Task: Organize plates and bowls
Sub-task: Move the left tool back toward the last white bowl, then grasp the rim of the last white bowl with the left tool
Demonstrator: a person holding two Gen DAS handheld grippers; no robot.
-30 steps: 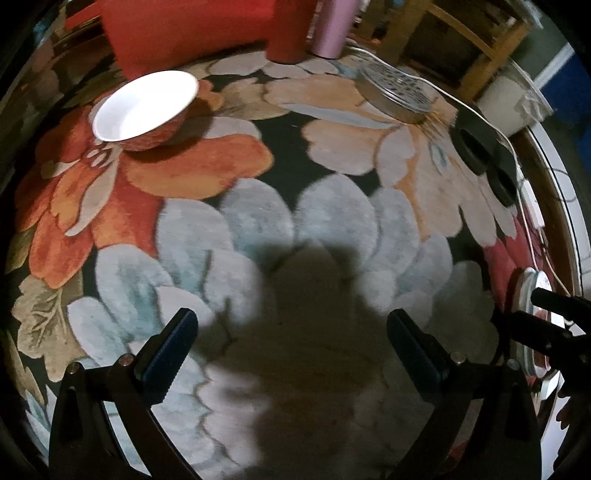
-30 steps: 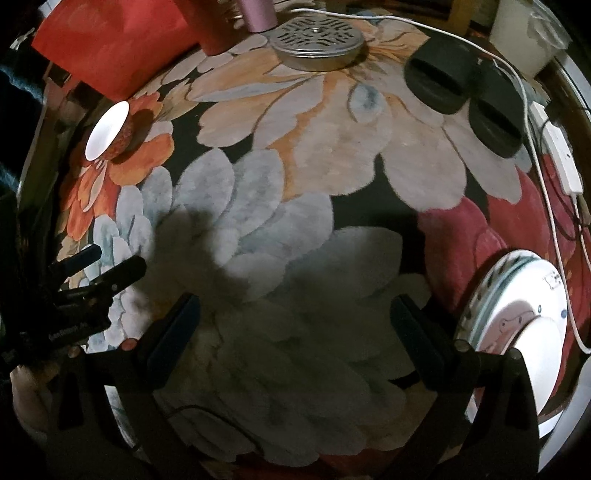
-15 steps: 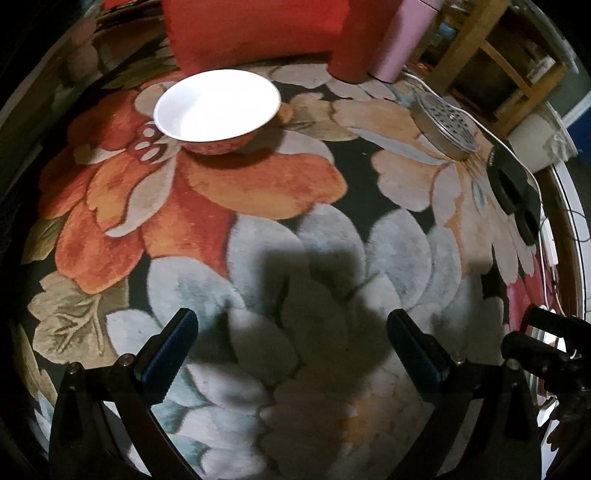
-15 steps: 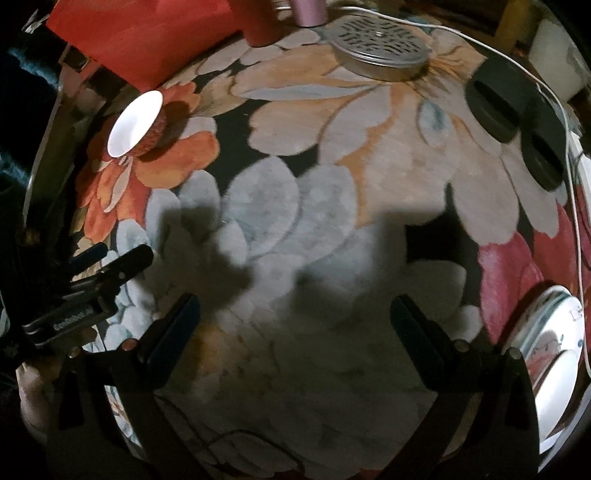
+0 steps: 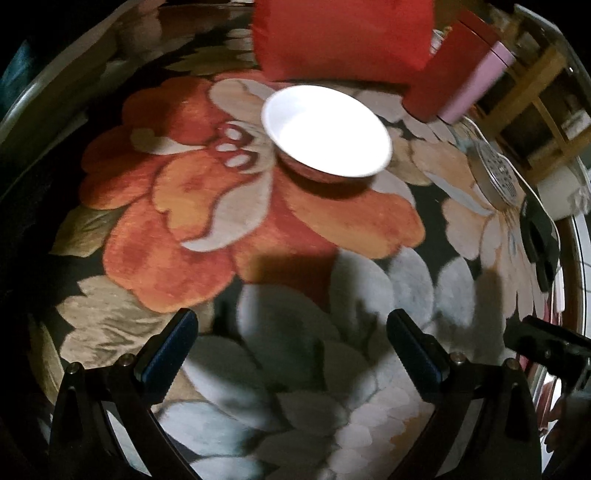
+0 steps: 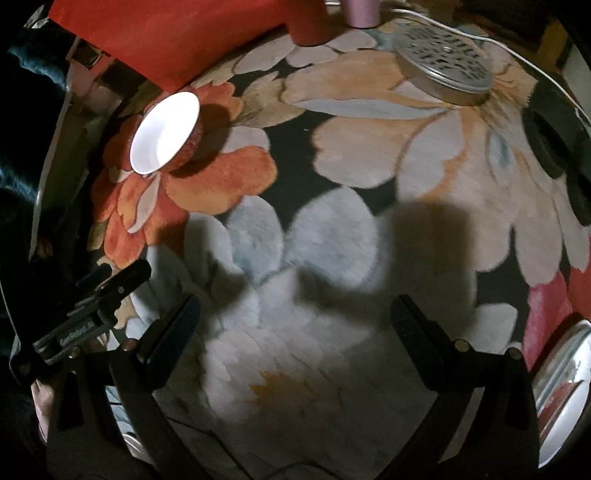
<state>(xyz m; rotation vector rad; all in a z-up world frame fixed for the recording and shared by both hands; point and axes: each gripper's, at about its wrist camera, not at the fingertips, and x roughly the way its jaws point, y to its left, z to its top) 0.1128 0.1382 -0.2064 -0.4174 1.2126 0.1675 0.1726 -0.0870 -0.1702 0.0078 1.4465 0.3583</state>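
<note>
A bowl, white inside and red outside, stands upright on the flowered rug, ahead of my left gripper. The left gripper is open and empty, some way short of the bowl. In the right wrist view the bowl is far to the upper left. My right gripper is open and empty over the pale petals. A white plate lies at the right edge, beside the right finger. The left gripper shows at the left of the right wrist view, and the right gripper at the right edge of the left wrist view.
A red cushion, a red cylinder and a pink one stand behind the bowl. A round perforated metal lid, black slippers and a white cable lie at the far right of the rug.
My left gripper has moved forward and left toward the bowl, which now looks larger and nearer the centre. My right gripper has shifted left, so the plate has slid toward the right edge.
</note>
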